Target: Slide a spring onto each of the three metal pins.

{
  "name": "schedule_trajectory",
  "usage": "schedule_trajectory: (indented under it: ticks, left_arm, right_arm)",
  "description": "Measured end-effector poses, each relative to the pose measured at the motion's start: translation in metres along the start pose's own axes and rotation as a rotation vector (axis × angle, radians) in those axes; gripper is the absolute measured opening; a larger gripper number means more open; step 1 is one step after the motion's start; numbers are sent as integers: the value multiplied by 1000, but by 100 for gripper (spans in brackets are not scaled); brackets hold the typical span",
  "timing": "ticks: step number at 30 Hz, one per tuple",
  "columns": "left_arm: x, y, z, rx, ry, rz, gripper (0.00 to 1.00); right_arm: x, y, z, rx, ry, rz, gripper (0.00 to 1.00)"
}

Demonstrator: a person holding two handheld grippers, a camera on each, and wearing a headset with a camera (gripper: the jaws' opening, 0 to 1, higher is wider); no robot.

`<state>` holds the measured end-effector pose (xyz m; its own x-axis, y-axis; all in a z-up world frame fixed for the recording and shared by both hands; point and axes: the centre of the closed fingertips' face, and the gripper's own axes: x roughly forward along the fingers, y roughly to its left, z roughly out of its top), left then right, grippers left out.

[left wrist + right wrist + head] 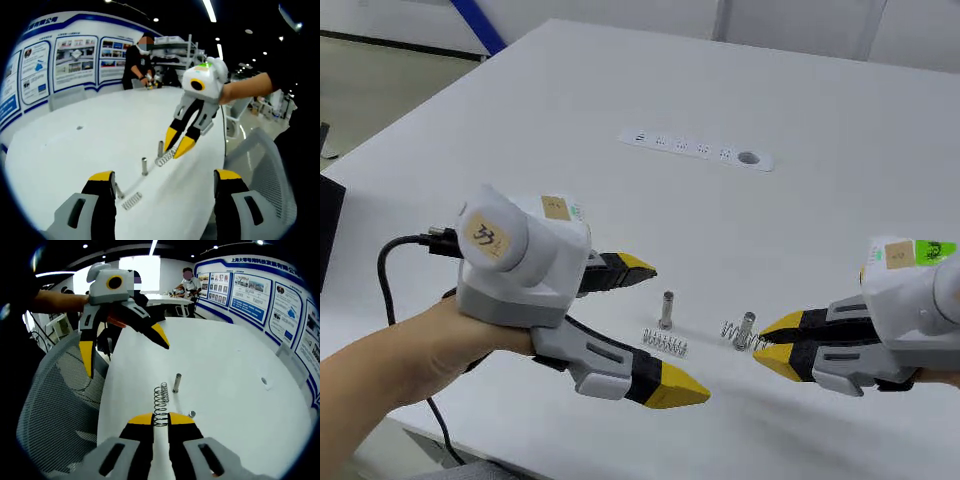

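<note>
right gripper [161, 420]: jaws pinched together on one end of a spring [160, 402]. The rest of the coil pokes out free ahead of the tips, lying roughly level with the table [570, 110].
left gripper [165, 176]: jaws spread wide with nothing in them, hanging low over the near edge of the work.
right-hand pin [747, 323]: upright, just beside the right gripper's tips. The held spring crosses right next to it, and I can't see it threaded on.
middle pin [667, 308]: upright and bare.
third pin [118, 190]: close by one jaw in the left gripper view. It looks tilted, and I can't tell if it's standing.
loose spring [665, 343]: flat on the table, just beside the middle pin.
progress: my read is none of three done.
risk 1: the spring is gripped by its end and lies sideways. It must be tipped upright over a pin, and the floppy free end could snag the pin top and topple it.
risk 2: squeeze too hard and the coils could deform or the spring could shoot out of the jaws.
risk 3: the wide left jaws sit near the third pin and the loose spring, so a careless sweep could knock either away.
</note>
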<state>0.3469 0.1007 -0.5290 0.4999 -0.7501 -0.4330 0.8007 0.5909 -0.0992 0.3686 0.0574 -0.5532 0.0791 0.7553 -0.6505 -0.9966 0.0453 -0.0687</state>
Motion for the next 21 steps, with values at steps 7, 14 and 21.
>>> schedule_trajectory:
  ticks: [7,14,21]
  left_arm:
    - [13,-6,8,20,-2,-15,66]
    - [15,-15,8,34,3,-42,52]
    - [15,-27,8,29,-4,-91,41]
  right_arm:
    - [-18,11,21,-79,-6,23,11]
    - [-13,24,16,-139,16,60,11]
    - [-13,32,19,-186,15,95,11]
